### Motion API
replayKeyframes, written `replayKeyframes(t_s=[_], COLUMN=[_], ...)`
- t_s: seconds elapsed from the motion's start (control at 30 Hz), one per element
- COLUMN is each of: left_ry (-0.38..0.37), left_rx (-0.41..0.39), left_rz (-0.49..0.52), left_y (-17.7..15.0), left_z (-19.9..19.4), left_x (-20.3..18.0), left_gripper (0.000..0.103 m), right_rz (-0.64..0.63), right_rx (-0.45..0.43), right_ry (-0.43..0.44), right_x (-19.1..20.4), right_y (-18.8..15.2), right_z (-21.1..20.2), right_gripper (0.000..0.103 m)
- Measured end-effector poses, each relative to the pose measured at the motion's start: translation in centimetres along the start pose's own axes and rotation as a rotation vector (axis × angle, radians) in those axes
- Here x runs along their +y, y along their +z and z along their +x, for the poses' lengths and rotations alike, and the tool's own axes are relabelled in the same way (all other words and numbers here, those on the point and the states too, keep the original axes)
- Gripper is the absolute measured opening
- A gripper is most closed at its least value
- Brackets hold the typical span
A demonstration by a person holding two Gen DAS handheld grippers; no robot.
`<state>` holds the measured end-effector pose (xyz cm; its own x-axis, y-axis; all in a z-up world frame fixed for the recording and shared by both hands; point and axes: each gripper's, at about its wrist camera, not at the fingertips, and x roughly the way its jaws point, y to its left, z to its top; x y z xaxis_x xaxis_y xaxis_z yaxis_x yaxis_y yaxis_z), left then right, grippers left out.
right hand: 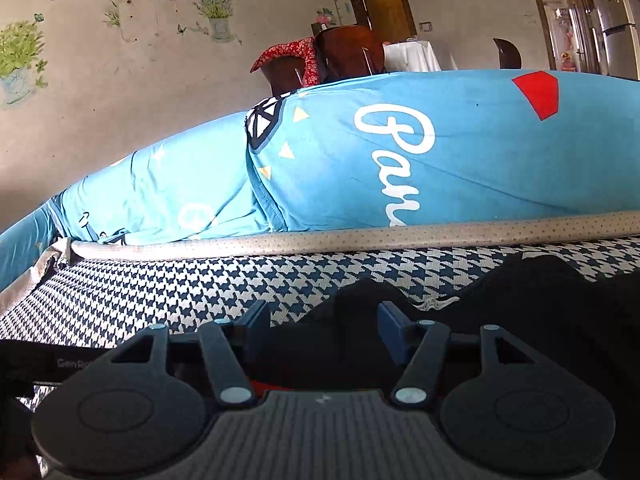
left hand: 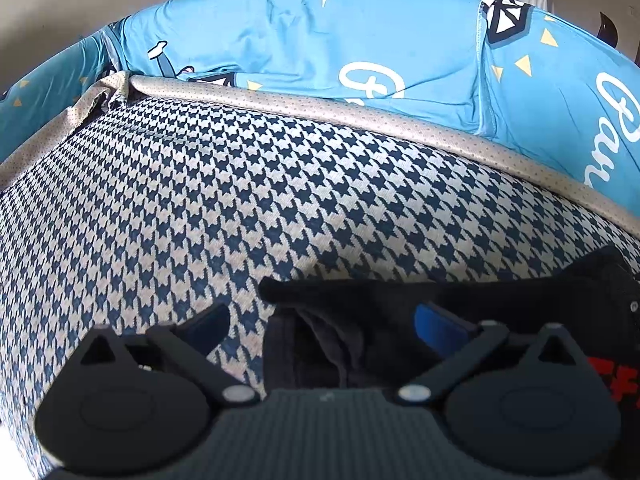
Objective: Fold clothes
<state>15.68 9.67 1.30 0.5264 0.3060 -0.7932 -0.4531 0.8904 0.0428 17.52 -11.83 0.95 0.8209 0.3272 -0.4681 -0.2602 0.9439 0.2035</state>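
A black garment (left hand: 360, 300) with red lettering (left hand: 620, 380) lies on a houndstooth seat (left hand: 240, 200). My left gripper (left hand: 322, 328) is open wide over the garment's left edge, and dark folds of cloth lie between its blue pads (left hand: 436, 326). In the right wrist view the same black garment (right hand: 540, 300) bulges up, with a white label (right hand: 434, 303) showing. My right gripper (right hand: 324, 328) is lowered onto it. Its jaws stand partly apart, with a hump of black cloth between the fingers (right hand: 256, 326). Whether they pinch the cloth is unclear.
Blue printed cushions (left hand: 320, 40) (right hand: 440, 152) rise behind the seat, past a beige dotted piping (right hand: 360, 236). Beyond are a wall with plant stickers (right hand: 212, 8), dark wooden chairs (right hand: 348, 52), a table with a white cloth (right hand: 412, 56) and a doorway (right hand: 384, 4).
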Motion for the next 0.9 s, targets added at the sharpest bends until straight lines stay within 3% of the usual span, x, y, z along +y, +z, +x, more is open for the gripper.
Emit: replayKeyframes(t_s=[0.17,0.3,0.4,0.43,0.63,0.9], left_ry=[0.012,0.014,0.015,0.016,0.022,0.015], left_rx=[-0.001,0.003,0.001,-0.001,-0.015,-0.028], left_rz=[-0.010,-0.006,0.001,-0.001,-0.015,-0.052], left_y=[0.1,0.1,0.1,0.2,0.7,1.4], left_z=[0.2,0.2,0.2,0.2,0.1,-0.1], left_x=[0.6,0.6,0.5,0.6,1.1,1.9], left_gripper=[0.103,0.103,0.103,0.103,0.103,0.103], right_rz=[-0.022,-0.034,-0.046,-0.050,-0.072,-0.059], right_rx=[0.043,0.052,0.054,0.054,0.055,0.035], right_ry=[-0.018,-0.031,-0.044,-0.048,-0.072,-0.083], right_x=[0.2,0.1,0.1,0.1,0.0,0.1], right_y=[-0.4,-0.7,-0.9,-1.0,-1.3,-1.4], right_z=[2.1,2.3,2.4,2.4,2.2,-2.3], right_gripper=[0.054,0.036,0.011,0.008,0.005,0.005])
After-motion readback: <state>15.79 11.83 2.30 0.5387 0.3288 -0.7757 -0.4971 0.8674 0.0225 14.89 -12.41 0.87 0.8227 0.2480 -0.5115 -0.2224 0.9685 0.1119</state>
